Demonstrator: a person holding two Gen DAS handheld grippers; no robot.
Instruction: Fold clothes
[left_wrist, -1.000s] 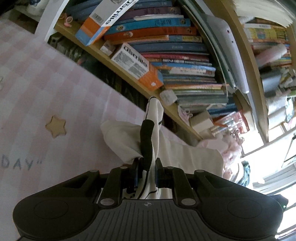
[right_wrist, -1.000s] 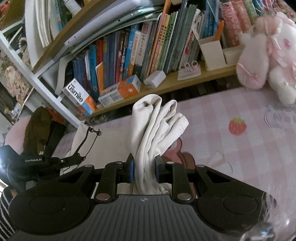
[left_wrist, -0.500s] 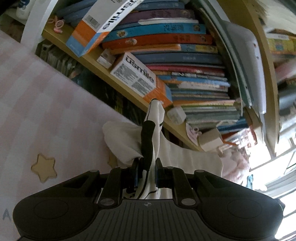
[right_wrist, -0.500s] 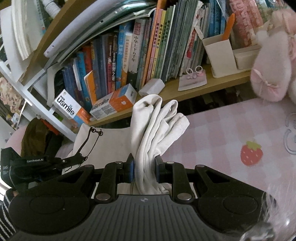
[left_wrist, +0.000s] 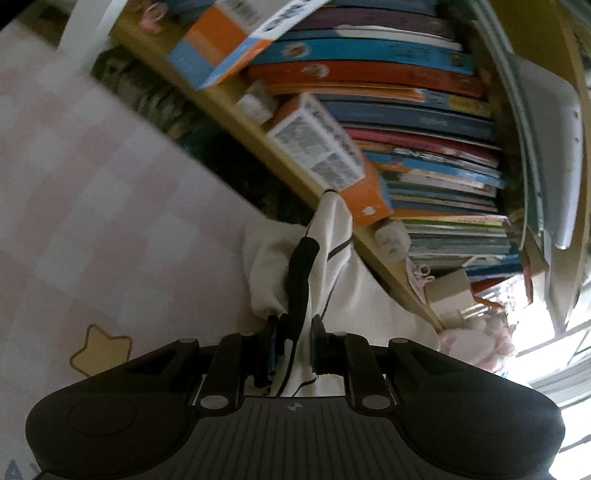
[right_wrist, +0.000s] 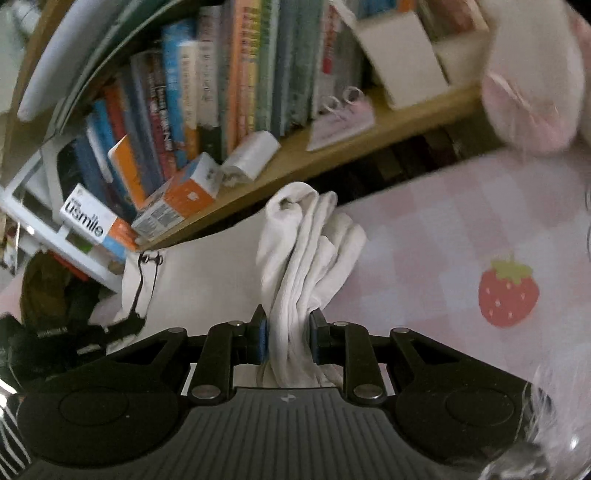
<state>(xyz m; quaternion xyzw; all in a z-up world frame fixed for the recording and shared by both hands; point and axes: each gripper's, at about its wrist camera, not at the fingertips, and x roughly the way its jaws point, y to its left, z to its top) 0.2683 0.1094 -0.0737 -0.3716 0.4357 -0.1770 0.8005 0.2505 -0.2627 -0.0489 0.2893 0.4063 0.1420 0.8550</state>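
Note:
A white garment with black trim (left_wrist: 332, 236) is held up over a pink checked cloth (left_wrist: 92, 192). My left gripper (left_wrist: 293, 334) is shut on a bunched edge of it with a black strap. My right gripper (right_wrist: 286, 334) is shut on another bunched white part of the garment (right_wrist: 303, 251). The stretch of garment between the two grippers (right_wrist: 207, 266) shows in the right wrist view, with the left gripper (right_wrist: 55, 339) at its far left end. Both views are blurred by motion.
A wooden bookshelf (left_wrist: 388, 258) packed with books (right_wrist: 229, 74) and orange-and-white boxes (left_wrist: 328, 158) runs close behind the garment. A pink plush toy (right_wrist: 535, 85) sits at the right. A strawberry print (right_wrist: 508, 291) and a star print (left_wrist: 99, 349) mark the cloth.
Both grippers, still shut on the garment, have moved toward the bookshelf; the shelf and boxes now look larger and nearer, and the star and strawberry prints have shifted in view.

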